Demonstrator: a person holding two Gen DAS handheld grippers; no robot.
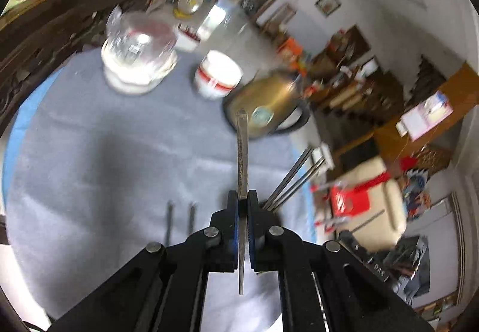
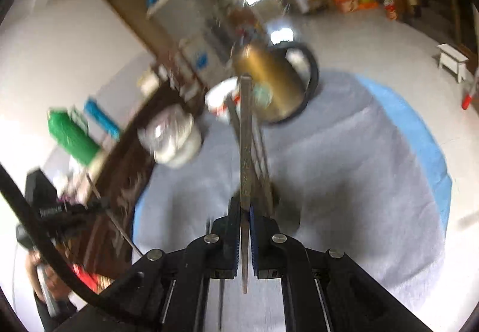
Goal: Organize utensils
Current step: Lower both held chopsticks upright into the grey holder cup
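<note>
Fingers of left gripper point(image 1: 243, 197) clamped on flat metal utensil handle point(image 1: 242, 152), held edge-on above bench point(image 1: 89, 152). Fingers of right gripper point(image 2: 245, 209) likewise clamped on second flat utensil handle point(image 2: 246, 137). Both utensils off grey cloth, in air, aimed toward gold kettle point(image 1: 266, 104).

Progress, judged: mid-task, carrying stage. Two thin rods point(image 1: 179, 221) lie on cloth; bundle of chopsticks point(image 1: 295, 176) just right of left gripper, support unclear. No holder identifiable; frames blurred. Placing both held utensils left to do.
</note>
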